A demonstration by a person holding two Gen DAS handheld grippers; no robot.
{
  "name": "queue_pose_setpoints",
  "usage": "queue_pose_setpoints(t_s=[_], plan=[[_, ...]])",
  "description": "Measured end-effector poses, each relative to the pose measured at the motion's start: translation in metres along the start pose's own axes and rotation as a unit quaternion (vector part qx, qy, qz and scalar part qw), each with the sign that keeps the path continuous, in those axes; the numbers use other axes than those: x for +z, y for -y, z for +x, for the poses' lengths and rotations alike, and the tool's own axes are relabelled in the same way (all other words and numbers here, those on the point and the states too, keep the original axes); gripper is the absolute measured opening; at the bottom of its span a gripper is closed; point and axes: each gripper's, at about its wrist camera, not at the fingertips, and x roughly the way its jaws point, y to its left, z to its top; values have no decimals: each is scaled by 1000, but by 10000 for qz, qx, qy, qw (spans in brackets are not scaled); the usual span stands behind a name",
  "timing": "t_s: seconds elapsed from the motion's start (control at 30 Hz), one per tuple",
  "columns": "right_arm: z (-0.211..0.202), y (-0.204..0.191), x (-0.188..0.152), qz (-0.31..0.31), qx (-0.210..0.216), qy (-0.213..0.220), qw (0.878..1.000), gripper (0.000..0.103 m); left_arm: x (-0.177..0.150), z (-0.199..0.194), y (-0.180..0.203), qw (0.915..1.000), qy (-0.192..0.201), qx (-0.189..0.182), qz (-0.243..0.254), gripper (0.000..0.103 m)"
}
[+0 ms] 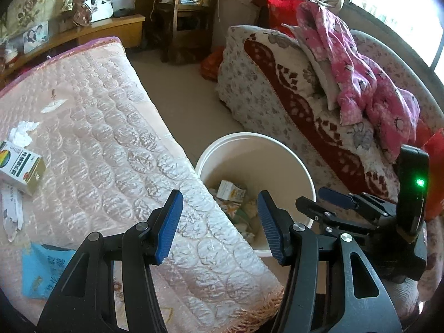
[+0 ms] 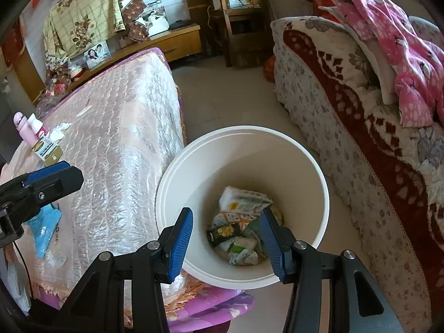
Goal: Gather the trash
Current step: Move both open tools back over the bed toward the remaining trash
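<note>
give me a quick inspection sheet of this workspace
surface: quilted pink cover, trash lying on it
job's things: white bin on the floor, holding boxes and wrappers; medicine box, crumpled tissue and torn paper not yet binned
clutter: blue packet, pink bottle
grippers: left gripper open, empty; right gripper open, empty, over the bin
cables: thin black cable at the left edge
surroundings: sofa with pink garment, wooden shelf

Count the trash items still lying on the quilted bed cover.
4, at least: a crumpled tissue, a medicine box beside it, torn white paper nearer the camera, and a blue wrapper behind the left gripper. More may lie outside the view.
</note>
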Motion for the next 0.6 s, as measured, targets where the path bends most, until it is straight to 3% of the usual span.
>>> queue_pose_setpoints(t_s=[0.23,0.37,0.6], plan=[[-8,-15,3,-86,-2,56,9999,49,-6,-11,-8,9999,-31,-121,-78,54],[-13,-25,7,-167,18,141,9998,60,-7,-19,-17,9996,-44,-184,-204,54],[-22,-47,14,-321,82,267,9991,62,-11,-39,-38,9993,80,-101,-361,54]])
